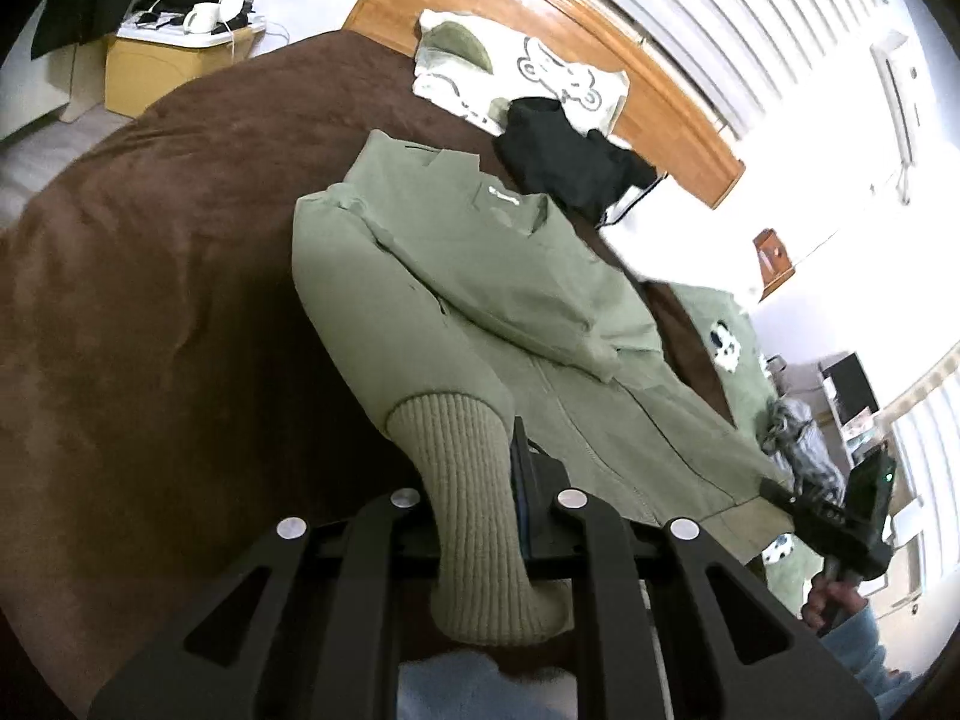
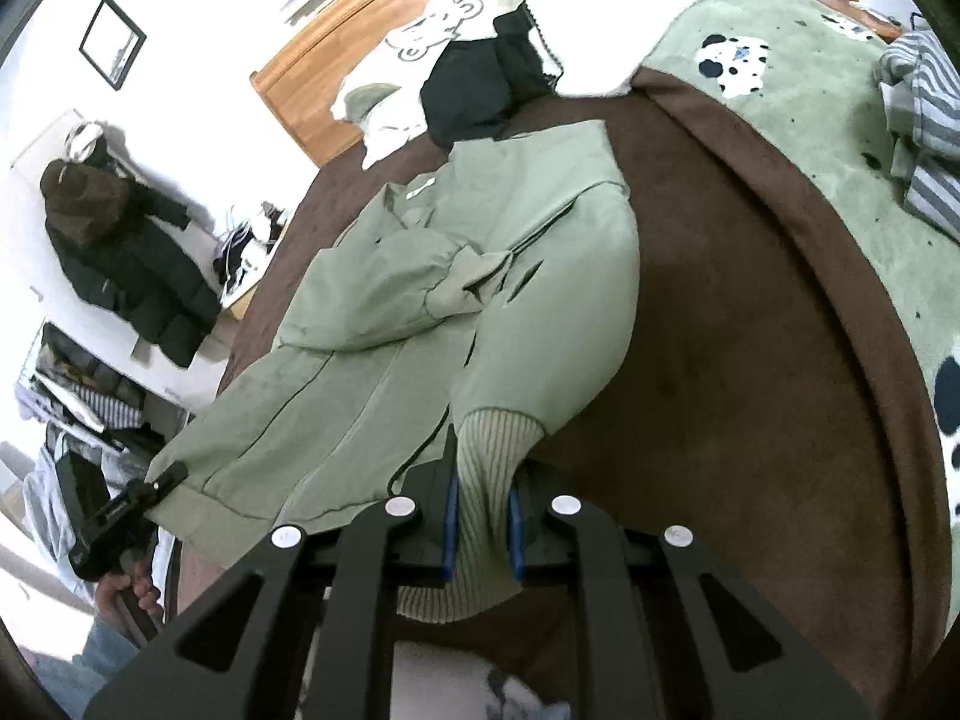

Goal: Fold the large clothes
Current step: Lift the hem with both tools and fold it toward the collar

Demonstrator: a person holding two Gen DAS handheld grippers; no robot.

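A sage-green zip jacket [image 1: 480,276] lies front up on the brown bedspread [image 1: 150,312], collar toward the headboard, one sleeve folded across its chest. My left gripper [image 1: 474,480] is shut on a ribbed knit end [image 1: 468,498] at the jacket's near left, lifted off the bed. The right gripper [image 1: 780,492] shows at the far right, clamped on the jacket's other lower corner. In the right wrist view the right gripper [image 2: 483,504] pinches a ribbed knit end [image 2: 486,480] between its blue pads [image 2: 451,516]. There the left gripper [image 2: 171,477] holds the jacket [image 2: 420,276] by its lower left corner.
A black garment [image 1: 564,162] and a bear-print pillow [image 1: 528,66] lie by the wooden headboard [image 1: 660,90]. A green panda-print blanket [image 2: 810,138] with striped clothes [image 2: 924,108] covers the bed's right side. A yellow box [image 1: 156,72] with cables stands beyond the bed. A dark coat [image 2: 120,252] hangs on the wall.
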